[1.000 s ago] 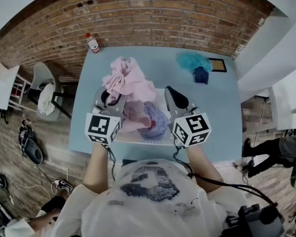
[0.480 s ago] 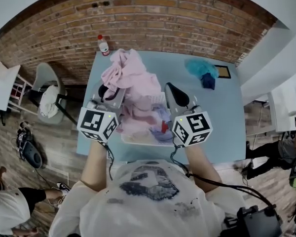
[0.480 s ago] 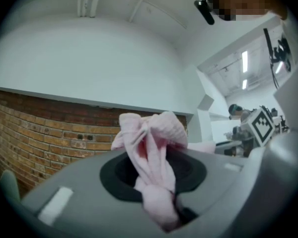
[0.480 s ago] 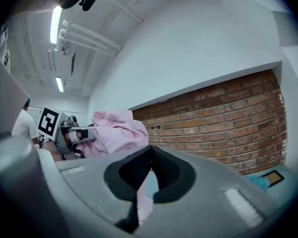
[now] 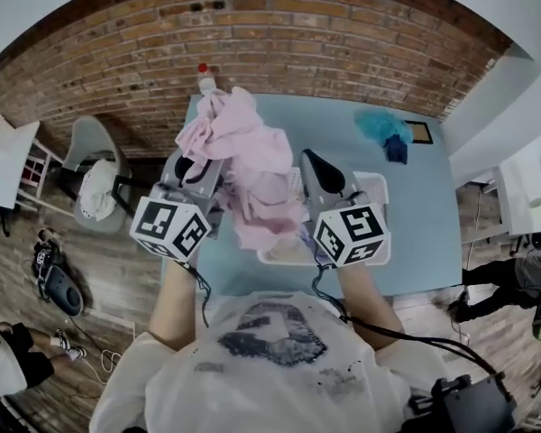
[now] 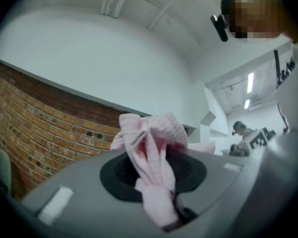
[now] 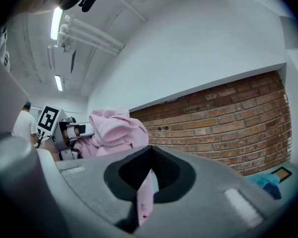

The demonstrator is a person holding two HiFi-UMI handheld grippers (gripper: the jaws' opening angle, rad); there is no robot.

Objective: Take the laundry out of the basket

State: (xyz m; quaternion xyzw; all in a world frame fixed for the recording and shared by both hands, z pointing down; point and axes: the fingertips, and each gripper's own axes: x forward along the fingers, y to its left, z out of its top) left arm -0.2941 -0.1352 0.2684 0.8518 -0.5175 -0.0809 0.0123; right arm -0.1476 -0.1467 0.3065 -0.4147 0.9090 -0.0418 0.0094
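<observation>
A pink garment (image 5: 248, 165) hangs in the air between my two grippers, above the left part of the blue table (image 5: 415, 215). My left gripper (image 5: 194, 171) is shut on a bunched fold of this pink garment (image 6: 154, 167), which fills the gap between its jaws. My right gripper (image 5: 308, 165) is shut on a thin edge of the same garment (image 7: 145, 197). The white laundry basket (image 5: 379, 207) stands on the table under and right of the cloth, largely hidden by it and by my right gripper.
A teal cloth with a dark item (image 5: 385, 133) lies at the table's far right, beside a small framed thing (image 5: 421, 133). A bottle with a red cap (image 5: 204, 77) stands at the far left edge. A brick wall (image 5: 279, 43) is behind; a chair (image 5: 95, 183) stands left.
Both grippers have risen and moved left with the pink garment, which has come up out of the basket. The purple laundry seen in the basket earlier is now hidden.
</observation>
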